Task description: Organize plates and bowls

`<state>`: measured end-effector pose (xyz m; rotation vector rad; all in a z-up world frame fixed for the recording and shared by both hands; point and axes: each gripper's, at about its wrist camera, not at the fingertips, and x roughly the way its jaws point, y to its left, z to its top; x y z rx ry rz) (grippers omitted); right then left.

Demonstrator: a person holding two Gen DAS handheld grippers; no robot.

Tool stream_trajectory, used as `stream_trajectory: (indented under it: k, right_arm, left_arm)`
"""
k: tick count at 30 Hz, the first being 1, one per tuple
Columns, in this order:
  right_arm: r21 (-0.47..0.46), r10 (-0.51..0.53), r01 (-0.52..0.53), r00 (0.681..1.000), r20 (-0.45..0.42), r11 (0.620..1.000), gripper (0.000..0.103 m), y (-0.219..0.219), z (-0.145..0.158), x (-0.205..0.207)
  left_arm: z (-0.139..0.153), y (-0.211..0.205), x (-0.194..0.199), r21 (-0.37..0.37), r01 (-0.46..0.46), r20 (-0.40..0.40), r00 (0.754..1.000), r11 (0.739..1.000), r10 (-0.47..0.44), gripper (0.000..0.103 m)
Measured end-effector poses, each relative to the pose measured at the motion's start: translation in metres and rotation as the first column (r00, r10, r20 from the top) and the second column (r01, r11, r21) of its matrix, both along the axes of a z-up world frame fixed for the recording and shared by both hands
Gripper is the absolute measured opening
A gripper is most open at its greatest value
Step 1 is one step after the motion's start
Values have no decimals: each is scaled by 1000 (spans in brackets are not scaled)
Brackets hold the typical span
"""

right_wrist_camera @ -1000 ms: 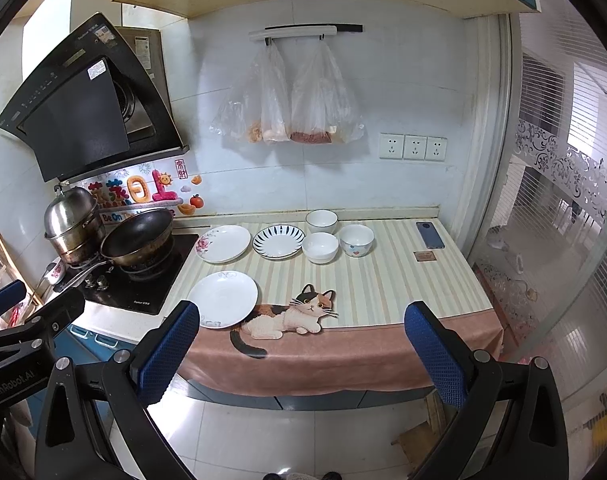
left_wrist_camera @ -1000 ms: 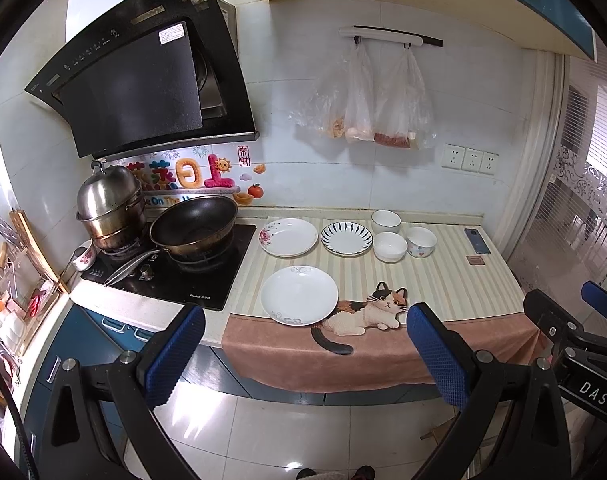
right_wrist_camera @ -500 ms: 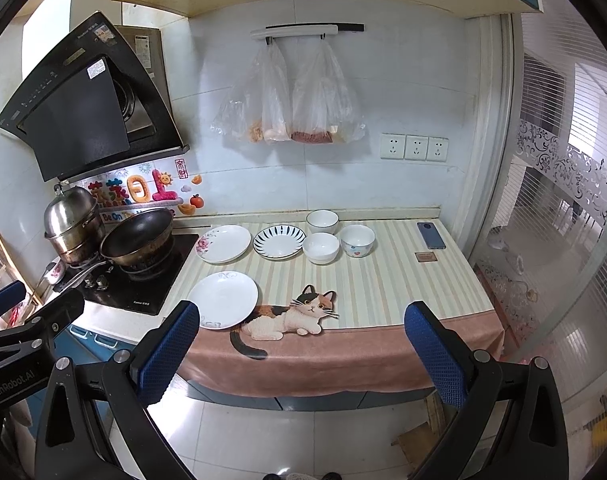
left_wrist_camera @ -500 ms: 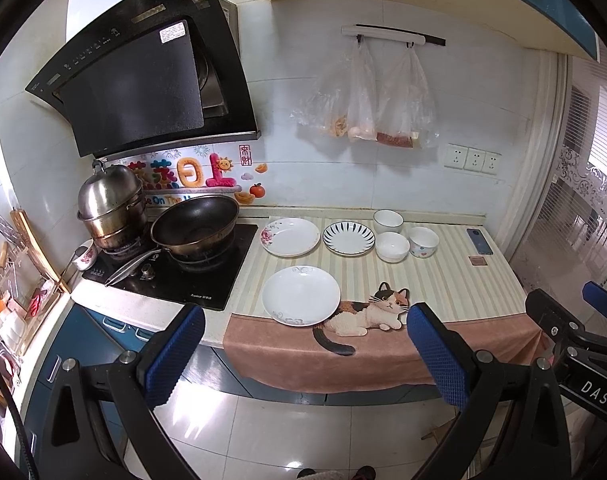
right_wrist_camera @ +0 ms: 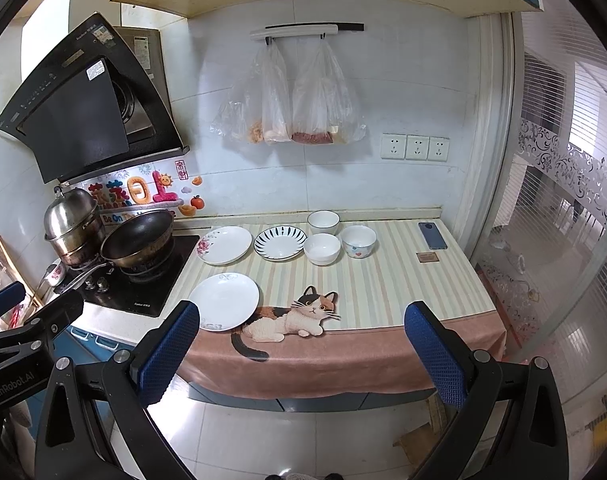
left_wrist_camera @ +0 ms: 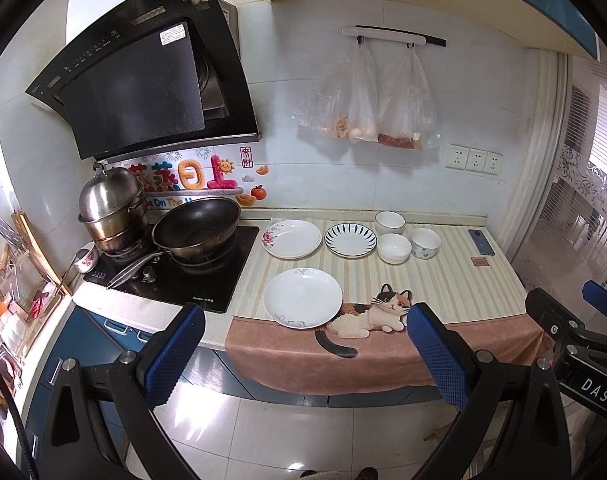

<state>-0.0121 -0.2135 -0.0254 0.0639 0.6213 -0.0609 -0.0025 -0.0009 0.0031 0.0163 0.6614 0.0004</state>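
On the striped counter mat lie three plates: a plain white plate (left_wrist_camera: 302, 297) (right_wrist_camera: 224, 301) near the front, a flower-edged plate (left_wrist_camera: 292, 238) (right_wrist_camera: 224, 245) behind it, and a blue-striped plate (left_wrist_camera: 350, 239) (right_wrist_camera: 280, 243). Three bowls stand to the right: a back bowl (left_wrist_camera: 390, 222) (right_wrist_camera: 323, 222), a front white bowl (left_wrist_camera: 394, 248) (right_wrist_camera: 322, 249) and a patterned bowl (left_wrist_camera: 425, 242) (right_wrist_camera: 358, 241). My left gripper (left_wrist_camera: 303, 356) and right gripper (right_wrist_camera: 299, 354) are both open and empty, held in front of the counter, well short of the dishes.
A black wok (left_wrist_camera: 197, 227) and a steel steamer pot (left_wrist_camera: 113, 208) sit on the hob at left. A phone (left_wrist_camera: 481, 242) and a small brown card (left_wrist_camera: 479, 262) lie at the counter's right end. Plastic bags (left_wrist_camera: 367, 100) hang on the wall. A cat picture (left_wrist_camera: 369, 316) marks the mat's front edge.
Both views shift very slightly; the counter sits a touch to the right in the left wrist view. No dish has moved and both grippers stay open.
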Motion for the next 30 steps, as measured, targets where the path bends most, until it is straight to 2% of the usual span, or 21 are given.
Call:
stream_trajectory:
  k: [23, 30]
  right_arm:
    - [8, 5, -5, 1000, -4, 1000, 103, 10, -3, 15]
    - [26, 8, -8, 1000, -16, 1000, 103, 14, -11, 21]
  left_arm:
    - [1, 1, 0, 4, -2, 2, 1000, 1000, 2, 103]
    - [-7, 24, 16, -7, -14, -11, 1000, 1000, 14, 103]
